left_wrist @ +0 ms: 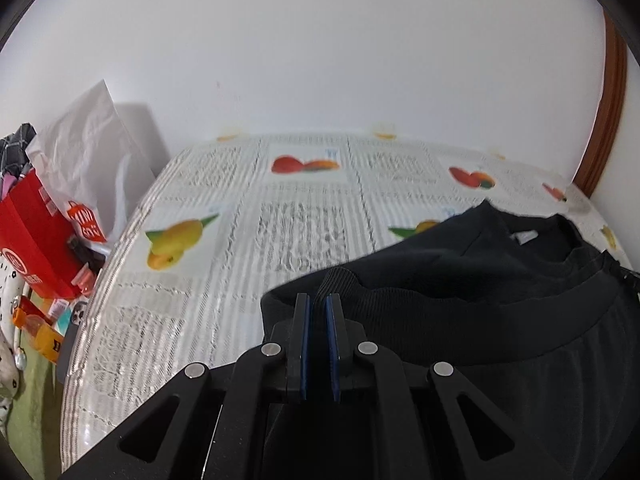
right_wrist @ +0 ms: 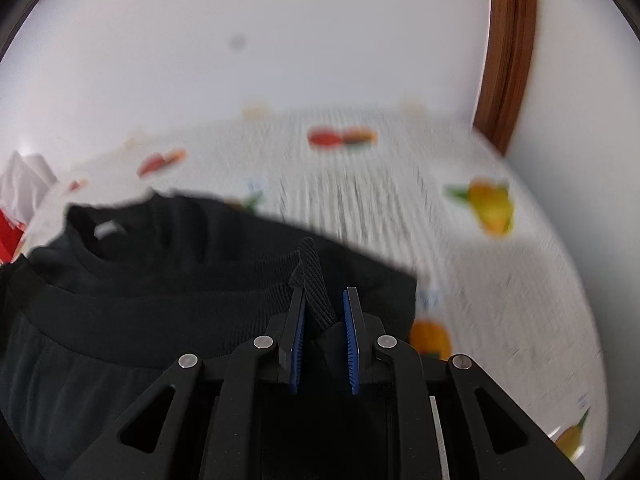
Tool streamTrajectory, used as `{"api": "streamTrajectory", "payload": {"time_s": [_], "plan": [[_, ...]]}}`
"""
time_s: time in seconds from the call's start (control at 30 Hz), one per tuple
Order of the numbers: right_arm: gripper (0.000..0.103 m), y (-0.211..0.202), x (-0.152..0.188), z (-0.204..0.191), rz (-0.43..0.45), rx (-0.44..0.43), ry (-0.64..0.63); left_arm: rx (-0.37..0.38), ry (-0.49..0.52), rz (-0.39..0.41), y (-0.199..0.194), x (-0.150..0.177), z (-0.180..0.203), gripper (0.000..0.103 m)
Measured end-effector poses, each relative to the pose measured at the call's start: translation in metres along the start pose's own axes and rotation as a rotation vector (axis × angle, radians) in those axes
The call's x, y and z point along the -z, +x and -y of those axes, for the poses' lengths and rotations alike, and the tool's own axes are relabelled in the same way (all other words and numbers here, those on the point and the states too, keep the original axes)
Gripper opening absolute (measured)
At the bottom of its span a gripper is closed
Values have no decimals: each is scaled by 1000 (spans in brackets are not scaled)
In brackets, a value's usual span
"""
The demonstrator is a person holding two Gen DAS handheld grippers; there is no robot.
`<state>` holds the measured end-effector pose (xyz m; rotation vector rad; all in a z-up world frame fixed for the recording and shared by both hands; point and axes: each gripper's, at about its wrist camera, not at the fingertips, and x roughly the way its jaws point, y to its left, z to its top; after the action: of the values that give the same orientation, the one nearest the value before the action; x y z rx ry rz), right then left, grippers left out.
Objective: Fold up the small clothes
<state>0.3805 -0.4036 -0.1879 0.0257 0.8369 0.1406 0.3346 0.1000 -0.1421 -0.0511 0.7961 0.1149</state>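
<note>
A black sweatshirt (left_wrist: 480, 280) with a ribbed hem and a collar with a white label lies on the table, its hem raised toward the collar. My left gripper (left_wrist: 318, 300) is shut on the hem's left corner, a fold of ribbed fabric pinched between the blue pads. My right gripper (right_wrist: 324, 294) is shut on the sweatshirt's (right_wrist: 160, 280) ribbed hem at its right corner, the fabric standing up between the pads. Both hold the hem above the garment's body.
The table carries a white lace-pattern cloth (left_wrist: 240, 240) with fruit prints. A red bag (left_wrist: 32, 236) and a white paper bag (left_wrist: 96, 152) stand off its left edge with small clutter. A white wall lies behind; a brown door frame (right_wrist: 508, 60) stands at the right.
</note>
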Motion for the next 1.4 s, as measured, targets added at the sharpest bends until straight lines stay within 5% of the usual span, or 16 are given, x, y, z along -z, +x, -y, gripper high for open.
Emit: {"api": "streamTrajectory", "payload": {"time_s": [0.17, 0.33, 0.47, 0.73, 0.93, 1.03, 1.1, 1.17, 1.4], "plan": [[24, -14, 6, -8, 4, 42, -26, 20, -15, -54, 6, 0, -3, 13], [42, -54, 31, 1, 26, 68, -11, 87, -16, -89, -9, 5, -11, 16], [50, -81, 61, 18, 5, 78, 18, 149, -31, -125, -32, 26, -25, 35], [55, -106, 125, 41, -62, 2, 113, 194, -36, -193, -66, 86, -47, 35], [55, -91, 114, 39, -64, -26, 117, 195, -54, -207, -69, 109, -55, 43], [43, -78, 102, 34, -103, -63, 122, 187, -80, -192, -68, 112, -54, 42], [17, -77, 94, 28, -89, -50, 97, 199, -90, -171, -68, 111, -51, 24], [15, -77, 89, 27, -61, -40, 59, 194, -81, -161, -68, 109, -44, 14], [12, -63, 66, 59, -14, -69, 133, 199, -89, -154, -51, 88, -22, 13]]}}
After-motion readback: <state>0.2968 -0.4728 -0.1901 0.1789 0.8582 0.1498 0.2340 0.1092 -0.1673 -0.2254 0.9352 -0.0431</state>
